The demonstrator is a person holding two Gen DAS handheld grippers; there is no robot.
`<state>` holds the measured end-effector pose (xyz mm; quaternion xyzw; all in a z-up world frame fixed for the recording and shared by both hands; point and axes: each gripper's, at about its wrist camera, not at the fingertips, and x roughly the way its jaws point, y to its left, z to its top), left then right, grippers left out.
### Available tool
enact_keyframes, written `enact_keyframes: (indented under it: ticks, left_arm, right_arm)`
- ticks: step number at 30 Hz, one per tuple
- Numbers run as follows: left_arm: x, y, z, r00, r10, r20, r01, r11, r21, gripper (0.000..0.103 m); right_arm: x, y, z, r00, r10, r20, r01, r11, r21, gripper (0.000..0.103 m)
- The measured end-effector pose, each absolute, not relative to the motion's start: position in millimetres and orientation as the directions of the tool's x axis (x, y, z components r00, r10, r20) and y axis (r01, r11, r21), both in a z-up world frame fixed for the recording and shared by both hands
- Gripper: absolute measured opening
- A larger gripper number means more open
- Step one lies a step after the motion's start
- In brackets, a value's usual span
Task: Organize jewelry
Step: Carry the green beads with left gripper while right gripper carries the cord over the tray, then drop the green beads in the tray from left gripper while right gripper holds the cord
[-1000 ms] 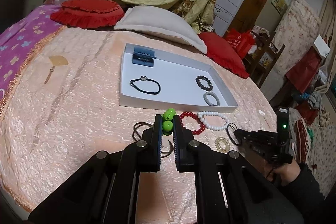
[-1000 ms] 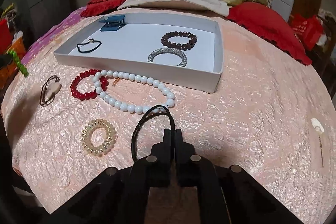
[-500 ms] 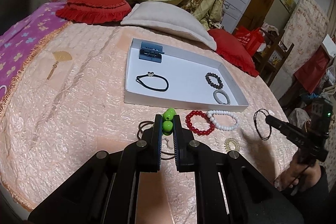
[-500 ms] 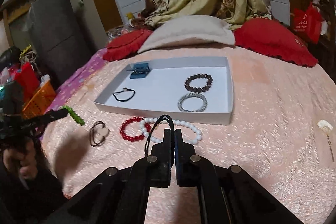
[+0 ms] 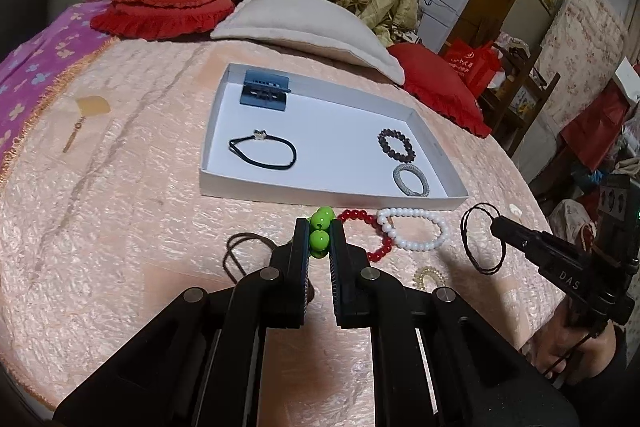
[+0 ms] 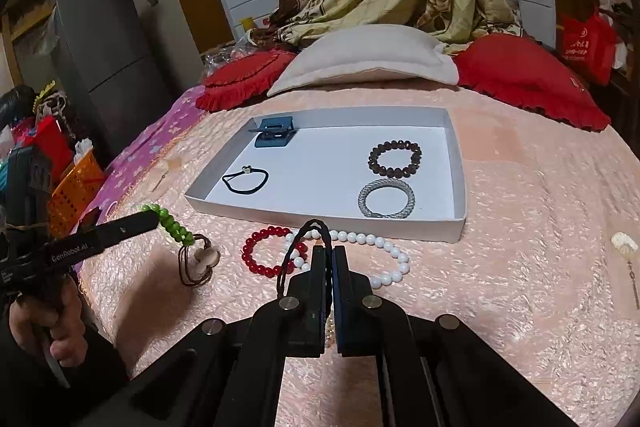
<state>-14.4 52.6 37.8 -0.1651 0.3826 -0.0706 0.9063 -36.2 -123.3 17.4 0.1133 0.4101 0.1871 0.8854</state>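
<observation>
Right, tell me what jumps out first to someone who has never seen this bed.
The bright green bead bracelet pinched in the left tongs catches the eye first, held above the pink bedspread just short of the white tray. Next comes the thin black cord loop hanging from the shut right tongs. On the spread before the tray's near wall lie a red bead bracelet and a white bead strand.

White letters reading "DAS" stand on the side of the right gripper (image 5: 498, 227), on its black body back from the tips. The left gripper (image 6: 154, 220) carries "GenRobot.AI" in white along its side. The red bag (image 6: 586, 43) behind the red cushion (image 6: 528, 79) bears white print too small to read
</observation>
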Motion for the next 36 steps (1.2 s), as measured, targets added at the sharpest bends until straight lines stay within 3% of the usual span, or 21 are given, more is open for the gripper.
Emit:
enact_keyframes:
  ticks: [13, 21, 32, 36]
  left_arm:
    - [8, 49, 56, 0.706, -0.249, -0.663, -0.011, 0.932, -0.362, 0.008]
    - [61, 54, 67, 0.714, -0.257, -0.652, 0.007, 0.933, -0.359, 0.008]
    - [151, 37, 27, 0.653, -0.357, -0.668, 0.043, 0.898, -0.438, 0.008]
    - [169, 33, 11, 0.632, -0.333, -0.700, 0.026, 0.912, -0.410, 0.008]
  right_arm:
    - [-26, -123, 21, 0.600, 0.407, -0.688, -0.225, 0.912, 0.344, 0.003]
    - [27, -128, 36, 0.596, 0.442, -0.670, -0.223, 0.893, 0.390, 0.003]
    - [101, -114, -20, 0.517, 0.482, -0.708, -0.127, 0.861, 0.493, 0.003]
    - [116, -104, -36, 0.488, 0.520, -0.701, -0.091, 0.829, 0.552, 0.003]
